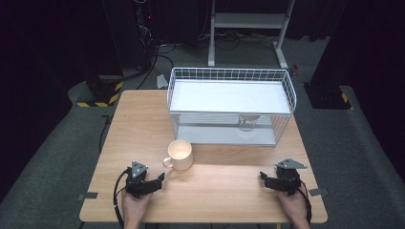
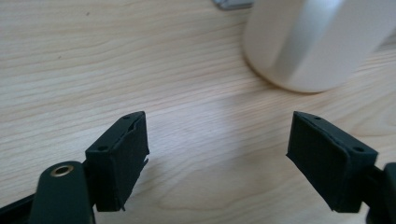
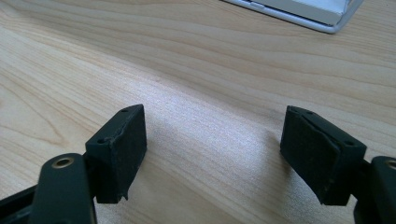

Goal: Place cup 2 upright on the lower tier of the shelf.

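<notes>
From the high view, a cream mug (image 1: 180, 154) stands on the wooden counter (image 1: 224, 183), handle toward the near left, just in front of a white wire rack (image 1: 230, 106). A small glass (image 1: 247, 122) sits on the rack's lower shelf. The left gripper (image 1: 154, 182) rests near the mug's handle; the right gripper (image 1: 267, 180) lies well apart at the near right.

In the left gripper view, the fingers (image 2: 122, 158) are spread wide, grasping nothing, with the mug (image 2: 317, 39) ahead to the right.

In the right gripper view, the fingers (image 3: 119, 149) are likewise released over bare wood, the rack's base (image 3: 303, 11) beyond.
</notes>
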The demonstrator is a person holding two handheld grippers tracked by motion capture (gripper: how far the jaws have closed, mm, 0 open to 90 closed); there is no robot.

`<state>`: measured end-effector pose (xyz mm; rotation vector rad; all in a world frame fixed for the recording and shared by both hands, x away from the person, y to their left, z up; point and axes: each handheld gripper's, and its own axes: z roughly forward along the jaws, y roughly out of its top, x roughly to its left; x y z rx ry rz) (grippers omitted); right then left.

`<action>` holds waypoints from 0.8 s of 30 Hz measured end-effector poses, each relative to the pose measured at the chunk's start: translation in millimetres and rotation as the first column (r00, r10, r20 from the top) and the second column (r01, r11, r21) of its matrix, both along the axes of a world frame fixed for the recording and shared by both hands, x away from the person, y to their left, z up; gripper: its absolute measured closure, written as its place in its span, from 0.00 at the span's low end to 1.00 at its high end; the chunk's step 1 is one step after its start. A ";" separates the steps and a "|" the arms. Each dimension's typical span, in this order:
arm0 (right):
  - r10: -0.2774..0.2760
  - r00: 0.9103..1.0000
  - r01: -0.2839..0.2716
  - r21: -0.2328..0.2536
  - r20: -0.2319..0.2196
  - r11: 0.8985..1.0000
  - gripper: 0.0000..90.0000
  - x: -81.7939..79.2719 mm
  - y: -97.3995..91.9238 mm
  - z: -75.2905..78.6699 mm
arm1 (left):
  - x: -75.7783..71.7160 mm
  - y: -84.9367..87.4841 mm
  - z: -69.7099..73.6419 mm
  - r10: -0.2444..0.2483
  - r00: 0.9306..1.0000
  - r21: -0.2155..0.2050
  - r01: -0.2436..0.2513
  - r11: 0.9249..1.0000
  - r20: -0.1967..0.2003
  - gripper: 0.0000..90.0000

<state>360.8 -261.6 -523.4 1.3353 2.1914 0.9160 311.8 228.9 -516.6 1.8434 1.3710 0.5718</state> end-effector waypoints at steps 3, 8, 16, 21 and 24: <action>0.000 1.000 0.000 0.000 0.000 1.000 0.25 -0.1 0.0 0.0 | -5.5 -4.6 6.0 -0.038 0.999 -0.022 0.038 0.999 0.020 0.19; -0.001 1.000 0.001 0.000 0.000 1.000 0.25 -0.1 0.1 0.0 | -11.2 -10.5 11.9 -0.074 0.996 -0.029 0.075 0.997 0.042 0.16; 0.000 1.000 0.000 -0.001 0.000 1.000 0.25 -0.2 0.0 0.0 | -12.0 -19.4 16.7 -0.118 0.992 -0.050 0.120 0.991 0.042 0.13; 0.002 1.000 -0.002 -0.004 0.003 1.000 0.25 -0.1 -0.1 -0.1 | -7.5 -26.2 21.4 -0.133 0.990 -0.044 0.135 0.990 0.048 0.11; 0.005 1.000 -0.005 -0.003 0.004 1.000 0.25 0.1 -0.3 -0.2 | -0.9 -30.8 23.2 -0.144 0.989 -0.038 0.145 0.989 0.045 0.09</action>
